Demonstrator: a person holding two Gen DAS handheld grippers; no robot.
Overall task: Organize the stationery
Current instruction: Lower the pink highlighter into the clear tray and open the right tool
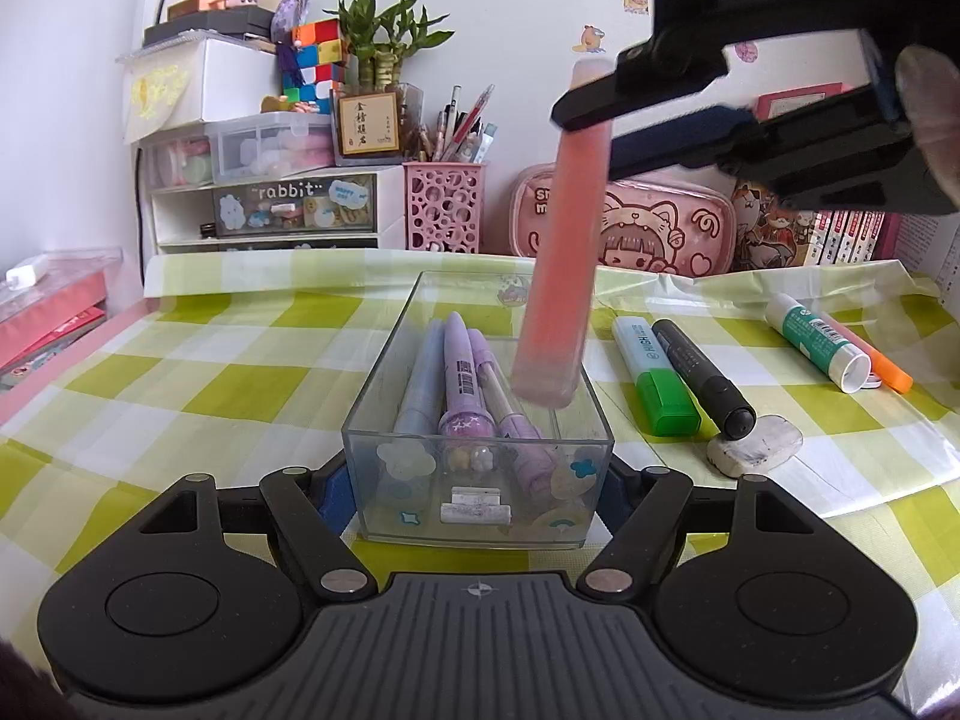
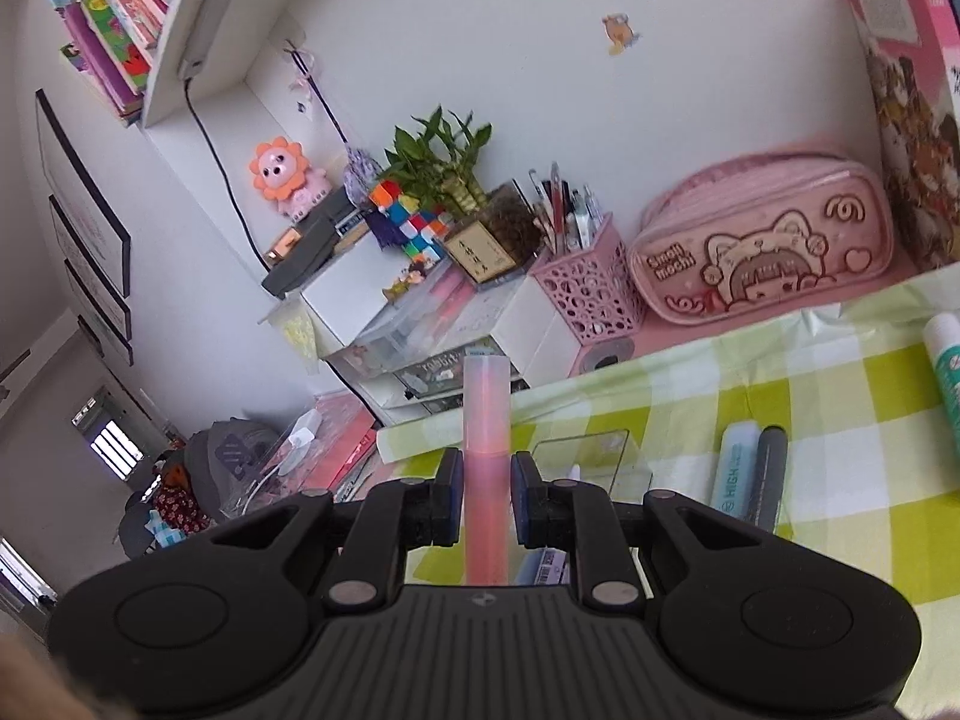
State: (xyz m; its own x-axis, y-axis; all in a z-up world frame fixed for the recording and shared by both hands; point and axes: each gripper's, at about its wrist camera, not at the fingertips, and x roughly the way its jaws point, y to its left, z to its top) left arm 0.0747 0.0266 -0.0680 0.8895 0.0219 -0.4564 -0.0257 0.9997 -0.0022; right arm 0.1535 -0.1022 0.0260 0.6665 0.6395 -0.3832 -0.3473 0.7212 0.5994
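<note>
The left gripper point(image 1: 477, 483) clamps the clear plastic box point(image 1: 384, 408) at the checked tablecloth's point(image 1: 180, 360) near edge, steadying it. The right gripper point(image 2: 486, 495) pinches a pink highlighter point(image 1: 558, 276) hanging above the box's right side, apparently ready to drop in.

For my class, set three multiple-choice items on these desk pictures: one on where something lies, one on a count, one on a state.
1. Where does the green-capped highlighter lie?
A. inside the clear box
B. on the checked cloth, right of the clear box
C. in the pink pen cup

2. How many purple pens lie in the clear box?
A. one
B. three
C. five

3. What is the right gripper doing?
A. gripping a pink pen
B. standing open and empty
C. pressing the eraser

Answers:
1 B, it lies beside the black marker on the checked cloth.
2 B, three purple pens lie side by side.
3 A, its jaws clamp the pink pen.
</note>
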